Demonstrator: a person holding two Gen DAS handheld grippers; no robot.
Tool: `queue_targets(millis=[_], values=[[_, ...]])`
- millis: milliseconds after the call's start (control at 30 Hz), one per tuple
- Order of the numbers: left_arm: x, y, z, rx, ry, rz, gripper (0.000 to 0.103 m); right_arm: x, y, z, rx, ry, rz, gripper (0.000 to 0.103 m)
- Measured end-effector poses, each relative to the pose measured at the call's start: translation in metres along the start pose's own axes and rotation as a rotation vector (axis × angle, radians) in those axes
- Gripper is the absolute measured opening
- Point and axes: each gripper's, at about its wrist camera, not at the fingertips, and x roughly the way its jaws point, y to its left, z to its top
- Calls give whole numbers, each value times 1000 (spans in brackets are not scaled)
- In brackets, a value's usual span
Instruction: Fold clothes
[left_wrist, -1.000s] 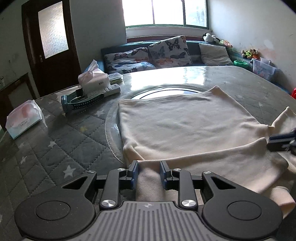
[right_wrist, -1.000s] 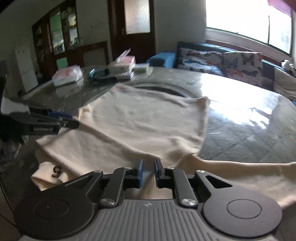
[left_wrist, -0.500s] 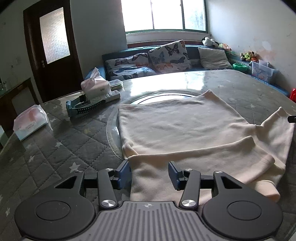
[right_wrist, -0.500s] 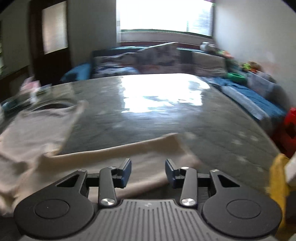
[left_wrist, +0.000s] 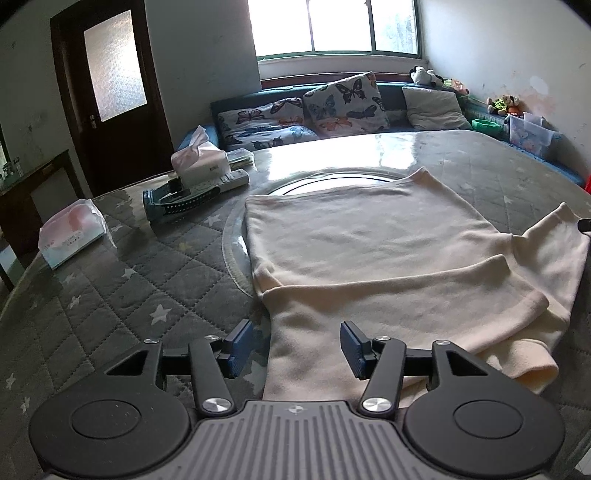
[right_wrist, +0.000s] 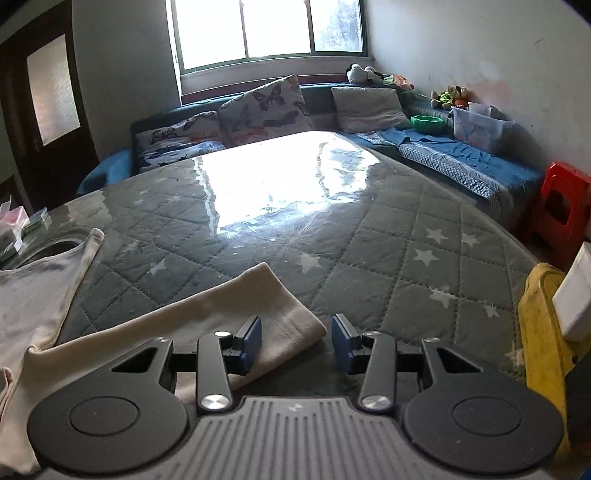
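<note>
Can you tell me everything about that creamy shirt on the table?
The cream shirt looks soft and knitted, with long sleeves. It lies flat on the grey quilted star table cover. One sleeve is folded across its body; the other sleeve stretches out sideways. Both the left gripper and right gripper are open, holding nothing.
</note>
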Motion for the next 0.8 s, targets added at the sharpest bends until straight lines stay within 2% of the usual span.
queue_targets(millis=[67, 167, 233, 300, 467, 800], values=[[1, 0, 0, -5, 5, 2, 56, -1, 0, -1, -6, -3, 0, 37], [0, -1, -1, -4, 1, -2, 57, -2, 3, -1, -14, -2, 7, 15], [0, -1, -1, -5, 1, -2, 58, -3, 5, 1, -10, -2, 14, 10], [0, -1, -2, -6, 0, -2, 58, -7, 6, 1, -11, -12, 17, 9], [-1, -1, -3, -8, -2, -3, 58, -31, 14, 6, -3, -45, 96, 8], [-8, 7, -11, -42, -13, 1, 59, -81, 70, 27, -91, -102, 322, 8]])
